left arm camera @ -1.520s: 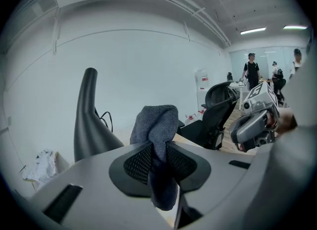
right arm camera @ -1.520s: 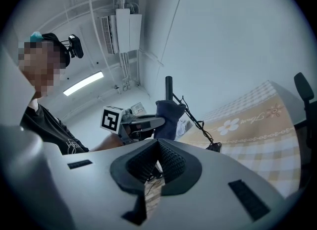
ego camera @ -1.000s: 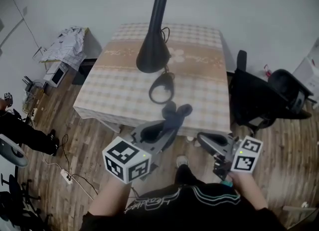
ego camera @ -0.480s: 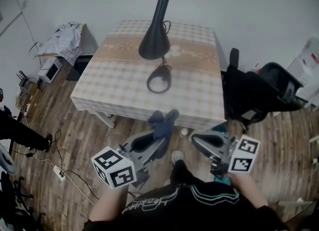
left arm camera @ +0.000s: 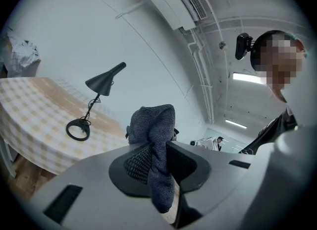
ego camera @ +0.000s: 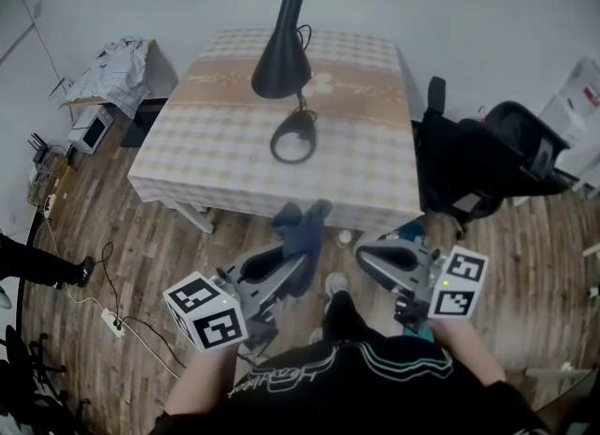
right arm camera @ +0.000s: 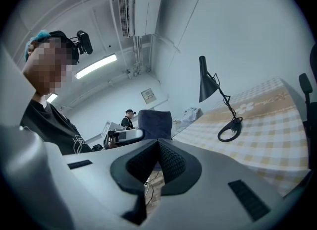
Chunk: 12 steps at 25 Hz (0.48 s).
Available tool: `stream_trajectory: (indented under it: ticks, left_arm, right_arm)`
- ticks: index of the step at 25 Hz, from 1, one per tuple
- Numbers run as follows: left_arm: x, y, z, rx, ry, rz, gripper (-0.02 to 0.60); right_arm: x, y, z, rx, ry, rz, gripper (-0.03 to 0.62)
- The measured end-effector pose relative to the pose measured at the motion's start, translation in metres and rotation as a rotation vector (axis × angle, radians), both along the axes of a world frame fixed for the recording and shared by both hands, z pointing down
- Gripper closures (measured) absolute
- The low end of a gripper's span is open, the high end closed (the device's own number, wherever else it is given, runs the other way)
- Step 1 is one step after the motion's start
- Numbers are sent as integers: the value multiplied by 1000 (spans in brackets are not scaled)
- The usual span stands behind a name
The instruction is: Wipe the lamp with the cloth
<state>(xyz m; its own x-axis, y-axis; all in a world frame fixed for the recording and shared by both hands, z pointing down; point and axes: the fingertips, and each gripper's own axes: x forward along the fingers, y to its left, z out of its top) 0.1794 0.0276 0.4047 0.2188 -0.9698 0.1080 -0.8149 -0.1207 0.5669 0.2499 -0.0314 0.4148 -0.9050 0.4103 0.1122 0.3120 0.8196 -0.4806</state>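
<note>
Left tool: jaws clamped on the dark cloth, bunched above them. Right tool: jaws together, nothing held. Both sat short of the counter. Lamp: upright on the counter, well apart from the cloth. Step judged: approach. Next move: carry the cloth forward onto the shade.

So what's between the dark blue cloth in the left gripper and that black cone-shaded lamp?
Only bare checked tablecloth lies between the dark blue cloth and the black cone-shaded lamp, clearest in the head view.

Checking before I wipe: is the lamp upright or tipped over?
Upright: the lamp stands on the table, its cone shade raised above the ring base.
</note>
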Motion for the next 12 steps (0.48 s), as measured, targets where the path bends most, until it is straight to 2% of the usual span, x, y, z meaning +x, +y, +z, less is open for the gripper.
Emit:
stream_trajectory:
  ticks: [7, 12]
  left_arm:
    - [0, -13, -10, -6, 6, 11, 509]
    - [5, -2, -5, -2, 2, 22, 509]
  right_arm:
    - [-3, -10, -10, -13, -7, -2, 583]
    - [1, 3, -3, -13, -6, -11, 583]
